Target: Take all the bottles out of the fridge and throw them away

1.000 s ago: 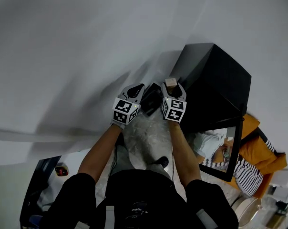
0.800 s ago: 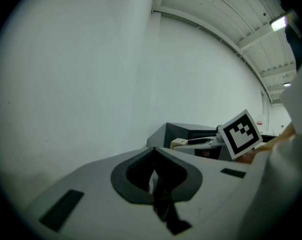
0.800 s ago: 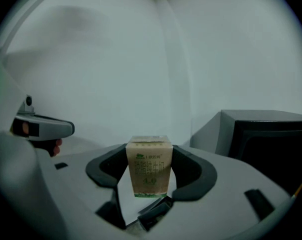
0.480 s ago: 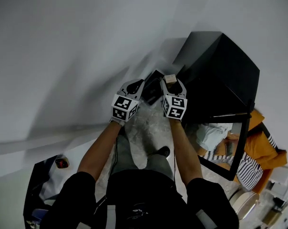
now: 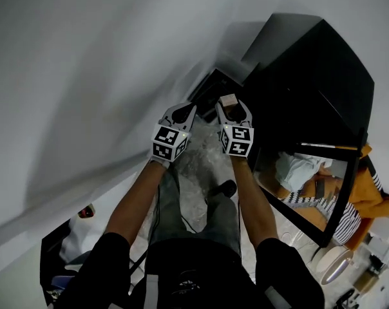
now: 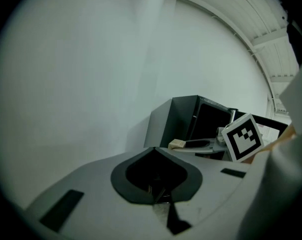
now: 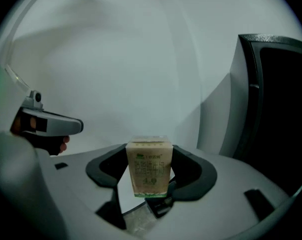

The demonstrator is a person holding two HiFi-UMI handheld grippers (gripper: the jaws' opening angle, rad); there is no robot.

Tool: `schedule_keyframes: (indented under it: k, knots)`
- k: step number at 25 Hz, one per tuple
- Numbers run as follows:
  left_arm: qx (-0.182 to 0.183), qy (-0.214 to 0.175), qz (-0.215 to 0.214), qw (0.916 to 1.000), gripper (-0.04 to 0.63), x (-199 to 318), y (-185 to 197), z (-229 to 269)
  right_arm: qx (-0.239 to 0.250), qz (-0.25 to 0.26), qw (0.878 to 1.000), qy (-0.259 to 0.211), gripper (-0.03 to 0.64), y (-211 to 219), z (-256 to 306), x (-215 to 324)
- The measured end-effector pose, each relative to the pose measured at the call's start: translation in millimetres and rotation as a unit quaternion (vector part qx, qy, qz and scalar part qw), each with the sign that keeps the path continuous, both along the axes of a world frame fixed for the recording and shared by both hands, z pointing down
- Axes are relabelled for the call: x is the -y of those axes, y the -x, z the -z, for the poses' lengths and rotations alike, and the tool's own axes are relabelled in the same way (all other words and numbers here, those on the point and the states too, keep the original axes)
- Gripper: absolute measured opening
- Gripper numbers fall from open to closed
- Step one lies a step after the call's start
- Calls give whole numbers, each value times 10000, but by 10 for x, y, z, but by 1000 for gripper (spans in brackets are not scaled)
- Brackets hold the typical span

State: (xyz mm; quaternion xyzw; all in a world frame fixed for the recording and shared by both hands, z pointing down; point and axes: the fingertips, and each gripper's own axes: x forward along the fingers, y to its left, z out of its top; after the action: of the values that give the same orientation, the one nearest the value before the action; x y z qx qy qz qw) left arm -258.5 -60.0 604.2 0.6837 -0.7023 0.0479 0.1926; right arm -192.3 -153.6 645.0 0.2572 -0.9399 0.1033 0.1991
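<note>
Head view: I hold both grippers out in front of me, side by side and a little apart, against a white wall (image 5: 104, 56). The left gripper (image 5: 181, 114) carries nothing that I can see. The right gripper (image 5: 230, 105) has a small beige bottle (image 5: 229, 100) at its tip. The black fridge (image 5: 310, 69) stands just to the right of the right gripper. The bottle is outside the fridge, up in the air. A person in orange (image 5: 365, 195) is at lower right.

Left gripper view: jaws closed together with nothing between them. The right gripper and its bottle show ahead to the right, in front of the fridge.

Right gripper view: jaws clamped on the bottle from both sides. It stands upright, green print facing me. The wall is behind it, the fridge edge at right, the left gripper at far left.
</note>
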Motion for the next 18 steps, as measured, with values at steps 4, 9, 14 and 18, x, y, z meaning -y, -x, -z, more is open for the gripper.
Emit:
schedule_keyframes:
  k: [4,9,14,18]
  knots:
    - [-103,179,-34,9998,0,-44,-14,-369,-128,-19,9998,124,278,-16,-390,-21]
    - [-123,244,-71,9996,0,8,7,-653,-127,4,9997,185,278,17,-737,31]
    - [-48,115,-150,9998,0,187,121,-1053,-91,73,9999,120,278,154,-1318,205]
    - [85,-20,-215,9997,0,360,206,-1520,-87,93,9999,50,278,266,-1968,391]
